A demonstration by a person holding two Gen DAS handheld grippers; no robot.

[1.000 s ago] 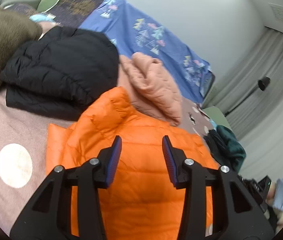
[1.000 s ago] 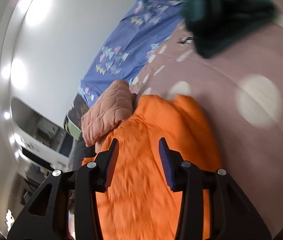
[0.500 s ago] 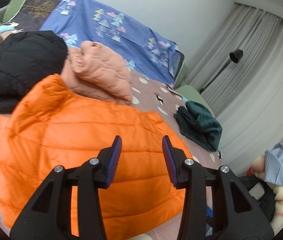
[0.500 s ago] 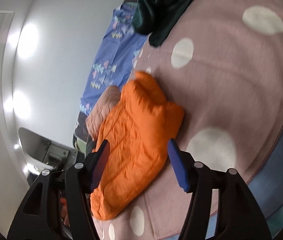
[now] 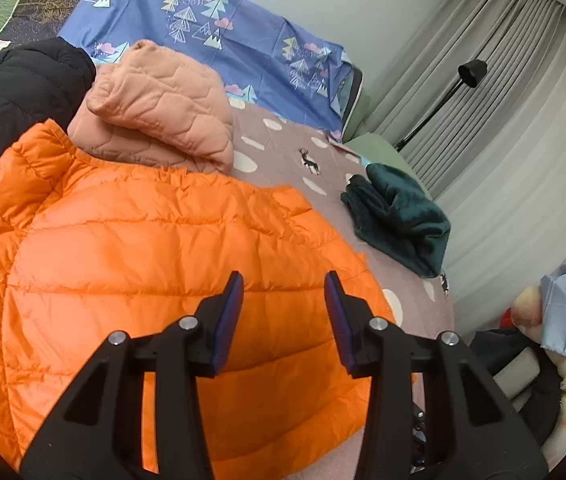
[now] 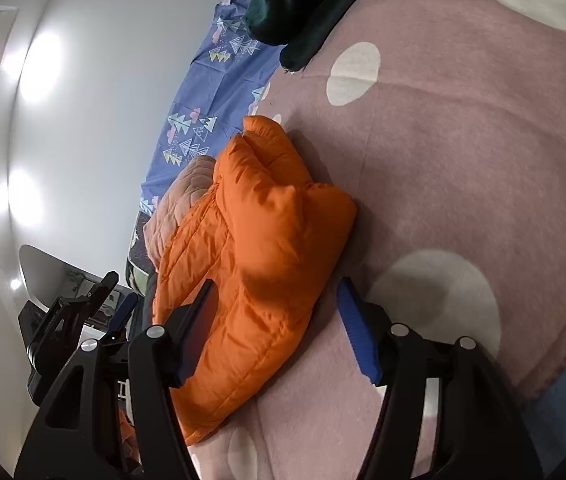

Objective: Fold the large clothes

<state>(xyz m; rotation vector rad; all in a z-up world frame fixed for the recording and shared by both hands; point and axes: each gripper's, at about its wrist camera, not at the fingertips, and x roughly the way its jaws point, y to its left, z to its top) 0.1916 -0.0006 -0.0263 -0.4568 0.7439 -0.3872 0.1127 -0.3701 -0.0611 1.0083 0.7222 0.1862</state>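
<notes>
On the pink, white-dotted bedspread (image 5: pixel 283 148), I count 4 garments: 1 orange puffer jacket (image 5: pixel 155 256) spread flat nearest my tools, 1 peach quilted jacket (image 5: pixel 163 108) folded just behind it and touching its far edge, 1 black puffer jacket (image 5: pixel 15 92) at the left beside both, and 1 dark green garment (image 5: pixel 399 216) lying apart toward the curtains (image 5: pixel 503 120). 1 blue sheet printed with trees (image 5: pixel 223 36) hangs at the wall, and 1 black floor lamp (image 5: pixel 471 72) stands before the curtains.

My left gripper (image 5: pixel 283 300) hovers over the orange jacket's lower half, its 2 blue pads parted with nothing between them. My right gripper (image 6: pixel 275 312) has just been widening its jaws; in its own view the jacket's bunched corner (image 6: pixel 283 216) lies ahead in the gap between the 2 fingers, but neither pad presses on the fabric. The left gripper's black frame shows at that view's lower left.
</notes>
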